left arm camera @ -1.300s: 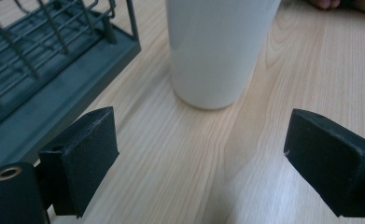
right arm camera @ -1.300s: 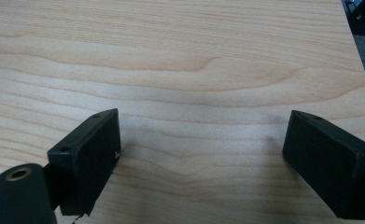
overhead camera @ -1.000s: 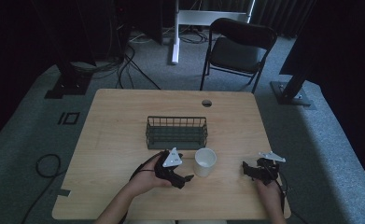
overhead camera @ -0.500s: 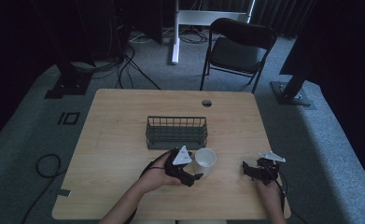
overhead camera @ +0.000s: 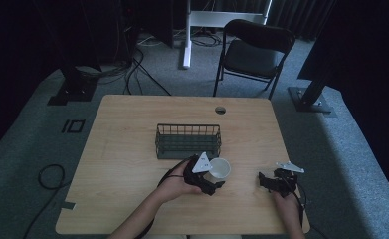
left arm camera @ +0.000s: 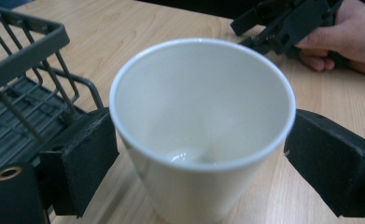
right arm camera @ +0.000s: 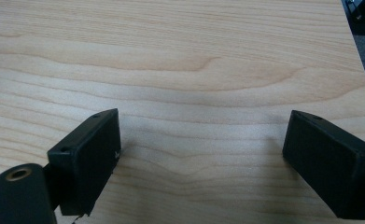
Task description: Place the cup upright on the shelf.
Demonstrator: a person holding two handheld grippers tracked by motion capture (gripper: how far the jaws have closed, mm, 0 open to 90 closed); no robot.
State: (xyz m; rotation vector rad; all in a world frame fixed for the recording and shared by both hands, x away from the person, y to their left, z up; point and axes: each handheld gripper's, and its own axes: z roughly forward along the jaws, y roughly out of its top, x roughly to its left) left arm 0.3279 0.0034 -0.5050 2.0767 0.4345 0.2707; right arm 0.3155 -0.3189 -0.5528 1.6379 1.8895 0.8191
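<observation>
Left gripper (left arm camera: pixel 201 154) w/ jaws spread around a white paper cup (left arm camera: pixel 201 126), beside a dark wire basket (overhead camera: pixel 188 141).
Right gripper (right arm camera: pixel 201 163) open, empty, over light wooden table (right arm camera: pixel 180 60).

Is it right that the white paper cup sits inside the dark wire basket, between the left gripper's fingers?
Not quite. The white paper cup stands on the wooden table, beside the dark wire basket, not inside it. It is between the left gripper's fingers, as the left gripper view shows.

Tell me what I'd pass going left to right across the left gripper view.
Wire basket → left gripper's near finger → white cup → its other finger. The right gripper lies farther back, at upper right.
</observation>
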